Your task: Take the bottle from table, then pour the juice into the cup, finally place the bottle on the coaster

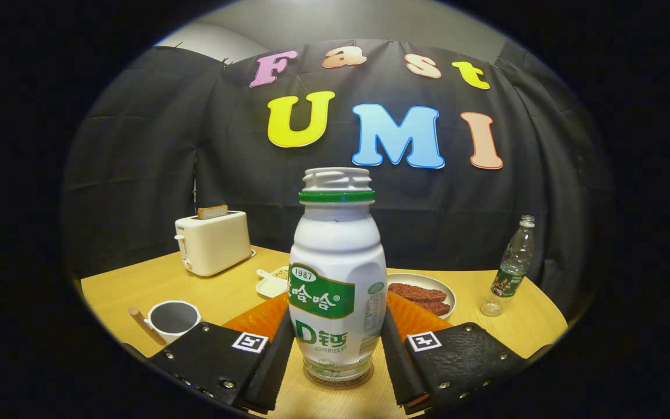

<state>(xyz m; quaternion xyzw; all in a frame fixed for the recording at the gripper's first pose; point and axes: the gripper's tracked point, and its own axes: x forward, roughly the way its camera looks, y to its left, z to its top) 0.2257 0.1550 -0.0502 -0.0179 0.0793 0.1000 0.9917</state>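
Observation:
A white bottle (338, 279) with a green label and green neck ring stands upright between my fingers, its cap off. My gripper (338, 326) is shut on it, the pads (277, 355) pressing its sides at label height. Its base rests on a thin round brownish disc (338, 381) on the wooden table; I cannot tell for sure whether that disc is the coaster. A white cup (173, 319) with a dark inside stands on the table, beyond my left finger. An orange mat (259, 319) lies just behind the bottle.
A cream toaster (214, 241) holding a slice of bread stands at the far left. A small white dish (274, 284) and a plate (448, 295) of dark red strips lie beyond the mat. A clear plastic water bottle (512, 265) stands far right, near the table edge.

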